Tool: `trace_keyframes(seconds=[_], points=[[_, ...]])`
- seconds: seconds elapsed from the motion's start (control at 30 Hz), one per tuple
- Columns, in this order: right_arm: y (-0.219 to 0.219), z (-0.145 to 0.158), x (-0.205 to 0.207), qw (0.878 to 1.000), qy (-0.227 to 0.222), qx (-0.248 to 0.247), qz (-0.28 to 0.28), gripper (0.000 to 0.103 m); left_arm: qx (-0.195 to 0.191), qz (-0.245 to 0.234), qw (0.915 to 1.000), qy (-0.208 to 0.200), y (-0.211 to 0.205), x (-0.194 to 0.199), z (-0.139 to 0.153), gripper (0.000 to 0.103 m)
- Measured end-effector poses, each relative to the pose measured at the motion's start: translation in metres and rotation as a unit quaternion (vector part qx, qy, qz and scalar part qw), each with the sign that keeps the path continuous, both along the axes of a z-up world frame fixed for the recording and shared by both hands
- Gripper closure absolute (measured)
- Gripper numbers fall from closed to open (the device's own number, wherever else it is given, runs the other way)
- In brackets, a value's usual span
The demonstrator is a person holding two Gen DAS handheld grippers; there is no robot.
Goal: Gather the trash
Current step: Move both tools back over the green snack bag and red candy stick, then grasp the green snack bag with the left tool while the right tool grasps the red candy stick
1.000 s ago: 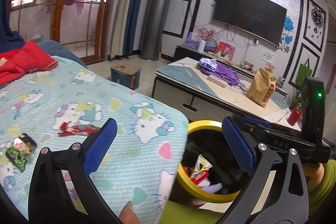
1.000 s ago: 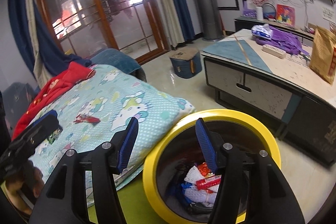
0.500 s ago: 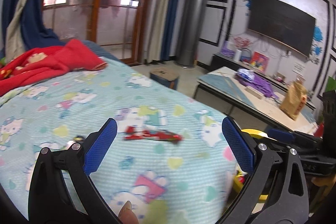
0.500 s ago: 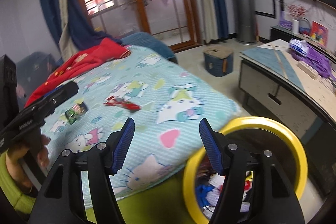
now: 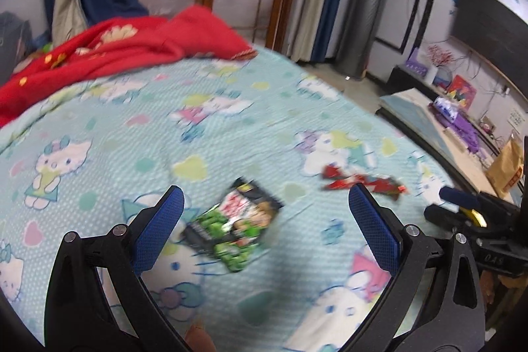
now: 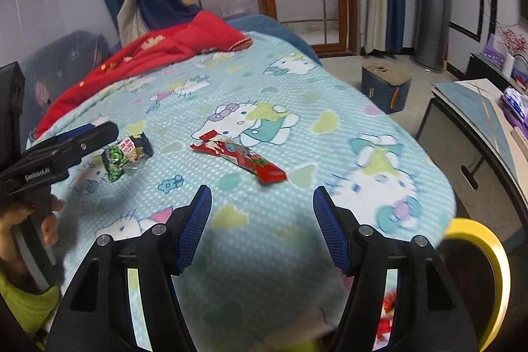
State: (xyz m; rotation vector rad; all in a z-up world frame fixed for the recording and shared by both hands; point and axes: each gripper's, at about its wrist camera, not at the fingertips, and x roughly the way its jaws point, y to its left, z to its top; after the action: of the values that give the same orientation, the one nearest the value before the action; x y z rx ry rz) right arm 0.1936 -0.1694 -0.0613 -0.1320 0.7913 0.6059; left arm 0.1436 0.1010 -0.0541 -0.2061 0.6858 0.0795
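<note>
Both tools hover with jaws wide apart and nothing in them above a bed (image 6: 379, 127) spread with a cartoon-cat sheet. Nearest the left tool (image 5: 264, 220) lies a green-and-black packet (image 5: 234, 226), flat on the sheet directly ahead and sitting in the gap between the blue pads, its long axis running diagonally from lower left up to upper right in that view. From the right tool (image 6: 262, 226) the same packet (image 6: 127, 155) sits far off to the left, just beside the left tool's tip, so the left hand is judged the nearer one for it. A red wrapper (image 6: 239, 159) lies flat a little farther out, ahead of the right tool and slightly left of its centre line, its long axis slanting from upper left down to lower right; in the left view this wrapper (image 5: 361, 182) lies off to the right, just past the right-hand pad. The right hand looks better placed for it, though the jaws would likely need turning to close across the narrow width. A yellow-rimmed bin (image 6: 485, 269) stands by the bed's edge at the right, with bright scraps showing inside. Beyond the trash a red blanket (image 6: 148, 61) is heaped at the far end of the bed.
</note>
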Motion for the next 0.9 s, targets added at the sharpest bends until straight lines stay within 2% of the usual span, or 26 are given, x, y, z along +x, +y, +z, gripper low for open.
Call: trace_keyframes(seconds=[0.3,0.37,0.43,0.53,0.6,0.63,0.67,0.77,0.9], points=[[0.036,-0.021,0.031,0.999,0.001,-0.048,0.01,0.043,-0.072,0.004,0.9965,0.042,0.029,0.008,-0.026,0.012],[0.039,-0.026,0.038,0.999,0.003,-0.054,0.005,0.043,-0.09,0.002,0.9945,0.054,0.031,0.01,-0.033,0.025],[0.042,-0.031,0.044,0.998,0.01,-0.059,0.002,0.046,-0.095,0.003,0.9937,0.058,0.032,0.011,-0.036,0.031],[0.042,-0.036,0.044,0.998,0.012,-0.058,0.004,0.064,-0.097,-0.002,0.9936,0.058,0.031,0.011,-0.035,0.044],[0.039,-0.035,0.042,0.999,0.014,-0.049,0.002,0.07,-0.096,-0.007,0.9936,0.059,0.029,0.011,-0.035,0.051],[0.038,-0.035,0.04,0.999,0.014,-0.045,0.0,0.077,-0.095,-0.01,0.9936,0.059,0.028,0.011,-0.035,0.06],[0.036,-0.035,0.039,0.999,0.017,-0.041,-0.002,0.078,-0.095,-0.016,0.9936,0.059,0.025,0.011,-0.035,0.069],[0.03,-0.036,0.034,0.999,0.022,-0.028,-0.006,0.078,-0.098,-0.043,0.9923,0.062,0.017,0.014,-0.037,0.088],[0.017,-0.034,0.022,0.999,0.03,-0.012,-0.011,0.079,-0.076,-0.067,0.9931,0.058,0.0,0.013,-0.034,0.095]])
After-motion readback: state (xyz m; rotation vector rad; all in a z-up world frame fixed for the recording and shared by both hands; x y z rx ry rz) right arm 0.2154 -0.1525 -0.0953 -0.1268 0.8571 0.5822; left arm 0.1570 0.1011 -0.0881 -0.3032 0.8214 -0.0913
